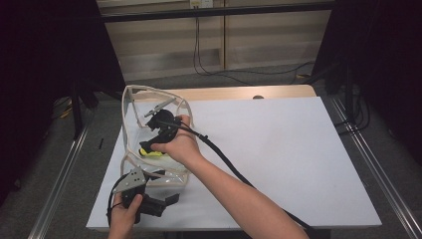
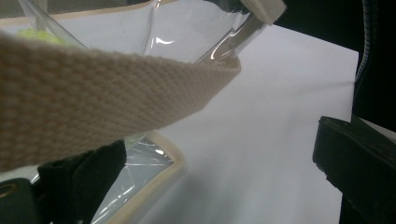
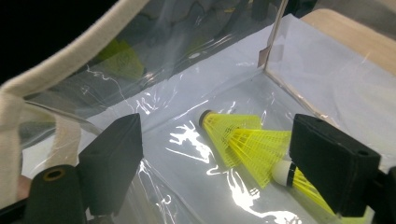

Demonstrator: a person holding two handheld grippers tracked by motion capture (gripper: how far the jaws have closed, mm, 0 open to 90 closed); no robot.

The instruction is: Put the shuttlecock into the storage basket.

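A clear plastic bag with beige webbing trim stands open on the white table at the left. Yellow shuttlecocks lie on its floor, one with a white cork; they show as a yellow patch in the high view. My right gripper reaches down inside the bag, open, its jaws on either side of the shuttlecocks without touching them. My left gripper sits at the bag's near edge, open. The beige strap crosses just above its left jaw, with the clear bag wall beside it.
The table's right half is bare white surface. A wooden strip runs along the far edge. Metal rails flank the table, and cables lie on the floor beyond. The right gripper's cable trails across the table toward the front.
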